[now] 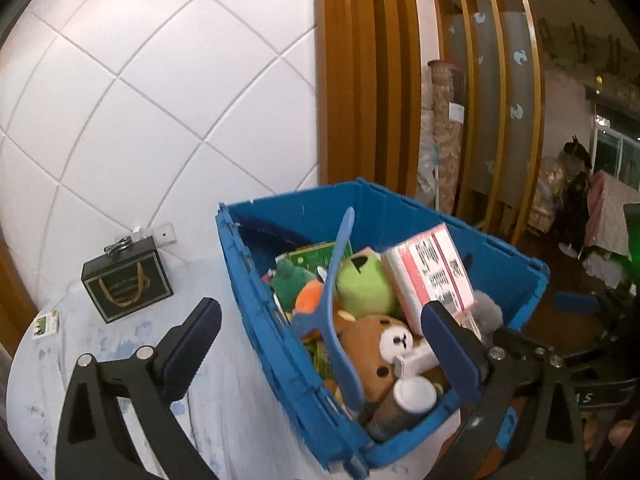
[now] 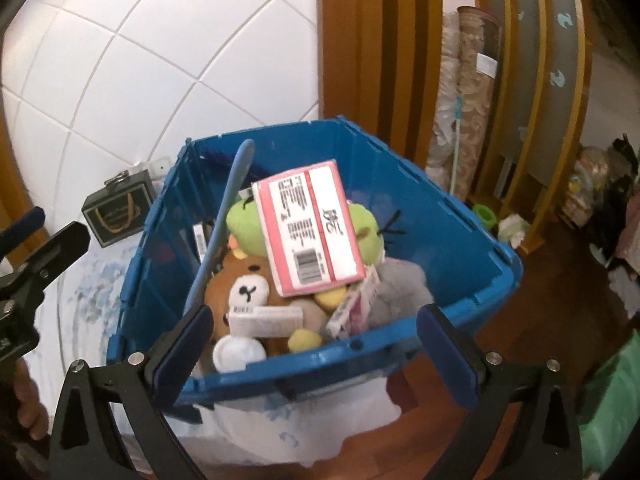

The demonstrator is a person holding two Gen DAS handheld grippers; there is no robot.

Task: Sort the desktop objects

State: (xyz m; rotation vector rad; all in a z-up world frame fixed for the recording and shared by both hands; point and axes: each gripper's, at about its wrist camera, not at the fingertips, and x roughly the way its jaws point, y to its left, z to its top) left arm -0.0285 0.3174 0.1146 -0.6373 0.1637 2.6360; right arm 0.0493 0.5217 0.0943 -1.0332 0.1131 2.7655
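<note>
A blue plastic crate stands on the table, full of things. Inside lie a brown bear plush, a green frog plush, a pink and white box, a long blue shoehorn-like tool and a white cap. My left gripper is open and empty, spanning the crate's left wall. My right gripper is open and empty over the crate's near rim. The left gripper also shows at the right wrist view's left edge.
A small black gift bag stands on the white cloth-covered table by the tiled wall. A small card lies at the table's left. Wooden slats and rolled fabric stand behind. Wooden floor lies to the right.
</note>
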